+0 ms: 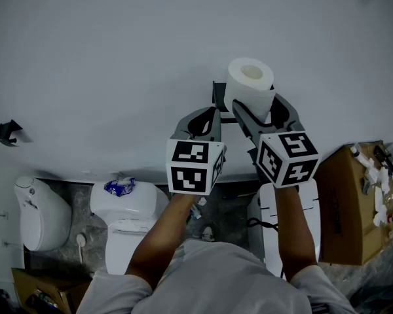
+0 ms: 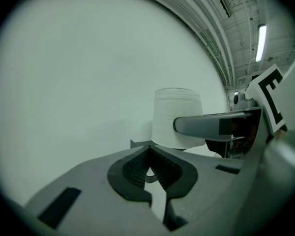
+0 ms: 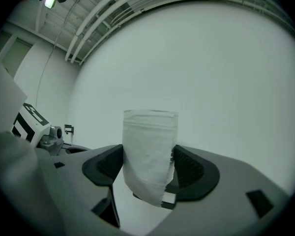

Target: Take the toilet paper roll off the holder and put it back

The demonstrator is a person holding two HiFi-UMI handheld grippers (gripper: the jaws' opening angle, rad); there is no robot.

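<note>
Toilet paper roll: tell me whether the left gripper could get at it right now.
Probably, but only partly. The left gripper sits close beside the toilet paper roll with nothing between, yet its jaws are together and the right gripper already clamps the roll.

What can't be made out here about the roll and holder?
- The holder: in the head view it is mostly hidden behind the toilet paper roll and the right gripper, so whether the roll sits on it is unclear.
- The left gripper: its jaws are together at the holder. In the left gripper view their own tips hide whether they pinch it.
- The blue item on the toilet: too small in the head view to identify.
</note>
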